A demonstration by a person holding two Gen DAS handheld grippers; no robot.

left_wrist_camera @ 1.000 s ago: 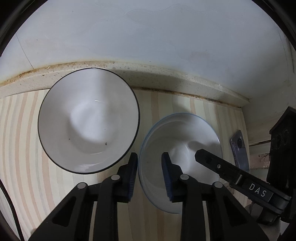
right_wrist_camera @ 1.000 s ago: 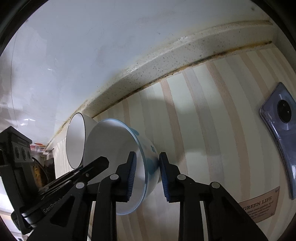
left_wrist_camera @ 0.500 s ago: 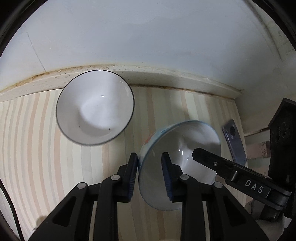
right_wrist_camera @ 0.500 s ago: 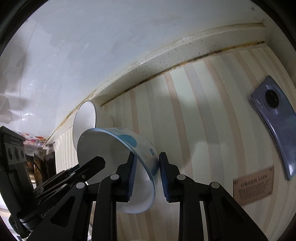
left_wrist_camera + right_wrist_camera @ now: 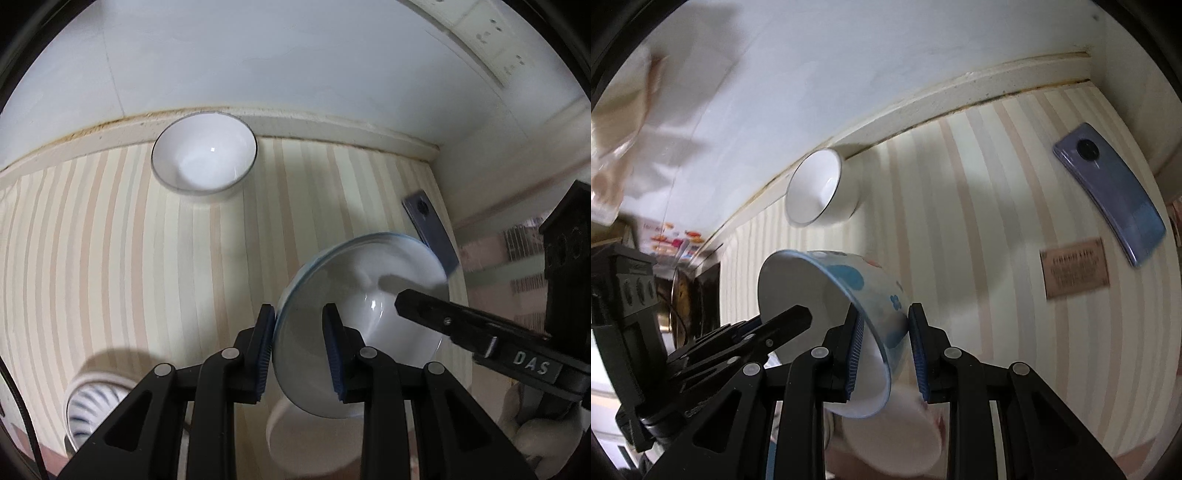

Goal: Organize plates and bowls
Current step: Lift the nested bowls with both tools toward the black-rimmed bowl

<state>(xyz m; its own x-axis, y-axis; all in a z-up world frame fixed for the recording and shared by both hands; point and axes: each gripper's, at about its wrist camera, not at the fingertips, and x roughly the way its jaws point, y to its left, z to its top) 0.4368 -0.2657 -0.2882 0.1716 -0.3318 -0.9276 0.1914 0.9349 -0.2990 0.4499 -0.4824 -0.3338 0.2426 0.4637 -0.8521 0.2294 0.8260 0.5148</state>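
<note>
Both grippers (image 5: 299,341) (image 5: 882,347) clamp the blue-patterned bowl (image 5: 849,295) above a striped countertop (image 5: 110,258) edged by a white wall (image 5: 258,55)

A pale, glossy white wall (image 5: 295,62) rises behind a counter covered in a cream and beige striped sheet (image 5: 92,258), with a speckled, stained beige ledge (image 5: 923,99) running along their join. A white wall socket panel (image 5: 495,40) sits high at the right corner.

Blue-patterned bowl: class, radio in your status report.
Left gripper and right gripper both shut on blue-patterned bowl, held tilted above the counter. Black-rimmed white bowl sits apart by the wall. Another dish directly below.
</note>
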